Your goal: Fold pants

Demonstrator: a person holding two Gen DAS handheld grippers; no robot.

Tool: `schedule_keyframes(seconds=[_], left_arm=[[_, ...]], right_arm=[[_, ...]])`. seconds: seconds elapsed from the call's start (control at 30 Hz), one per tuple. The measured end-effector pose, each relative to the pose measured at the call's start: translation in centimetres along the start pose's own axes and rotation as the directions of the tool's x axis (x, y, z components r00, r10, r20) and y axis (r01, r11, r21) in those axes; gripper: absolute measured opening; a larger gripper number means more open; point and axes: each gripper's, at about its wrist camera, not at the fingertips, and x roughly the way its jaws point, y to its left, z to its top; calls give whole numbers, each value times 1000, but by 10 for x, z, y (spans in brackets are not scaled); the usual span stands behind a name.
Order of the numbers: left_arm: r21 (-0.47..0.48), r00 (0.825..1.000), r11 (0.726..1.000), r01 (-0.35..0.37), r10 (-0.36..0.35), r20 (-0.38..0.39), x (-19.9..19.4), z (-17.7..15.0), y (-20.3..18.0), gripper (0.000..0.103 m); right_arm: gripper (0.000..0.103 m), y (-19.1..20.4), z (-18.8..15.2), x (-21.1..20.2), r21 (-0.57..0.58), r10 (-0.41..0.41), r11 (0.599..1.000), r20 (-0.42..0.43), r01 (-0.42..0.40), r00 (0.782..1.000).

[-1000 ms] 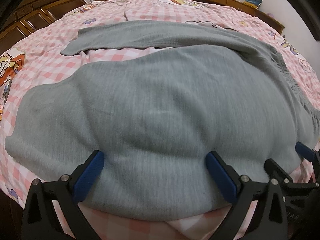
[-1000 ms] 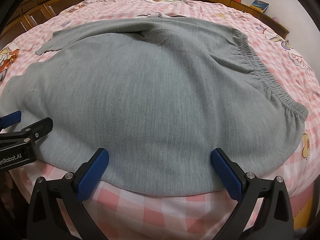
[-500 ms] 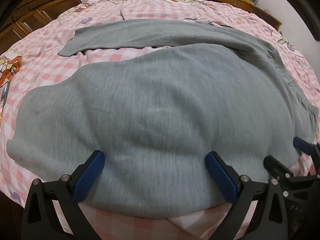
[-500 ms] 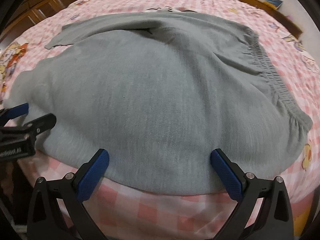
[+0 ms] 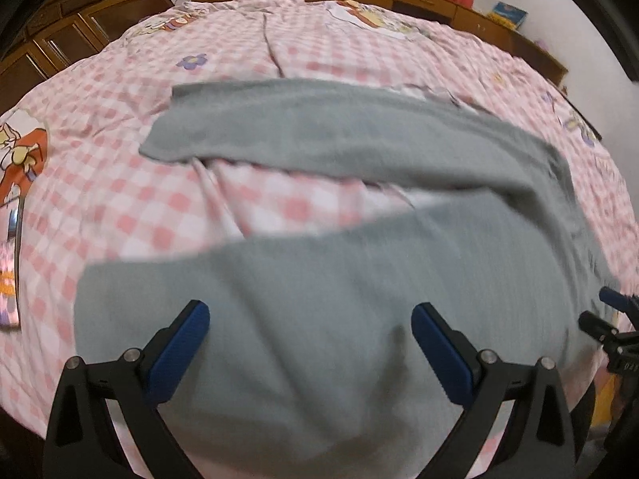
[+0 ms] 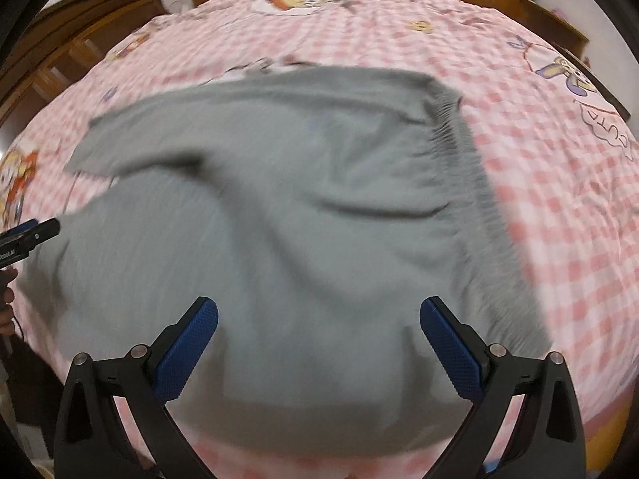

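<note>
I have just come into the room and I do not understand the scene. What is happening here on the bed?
A person is folding grey pants on a bed with a pink checked sheet, holding a gripper in each hand. The left gripper and the right gripper are both open, side by side at the near edge of the pants. One leg lies stretched across the bed further away, and the waistband is on the right. The pictures are blurred, so I cannot tell whether the fingers touch the cloth.

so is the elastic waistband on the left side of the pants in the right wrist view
No, the gathered waistband runs down the right side of the grey pants, next to the bare pink checked bedsheet.
</note>
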Motion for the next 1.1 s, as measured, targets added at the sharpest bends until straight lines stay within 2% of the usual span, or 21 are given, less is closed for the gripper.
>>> schedule_keyframes(seconds=[0.13,0.4,0.53,0.6,0.73,0.9,1.1], left_arm=[[-15,998,998,-61,61,14,9,36,24,103],[-67,990,989,-133,136,40,36,108,79,103],[-82,985,983,-167,170,40,59,139,103,103],[-77,985,983,-166,169,34,74,154,114,102],[-65,986,984,-165,166,7,103,174,127,91],[-81,987,984,-158,157,-29,135,192,140,85],[-165,996,982,-93,92,-17,153,201,149,74]], right_arm=[[103,-22,37,5,12,-37,999,6,37,999],[103,-65,102,34,20,-98,995,1,98,995],[98,-82,133,60,26,-108,994,-16,108,994],[96,-88,144,74,31,-104,994,-35,105,994],[96,-97,162,103,32,-110,993,-66,112,992],[98,-104,170,135,26,-82,996,-124,86,989],[98,-107,169,140,1,-60,998,-124,60,990]])
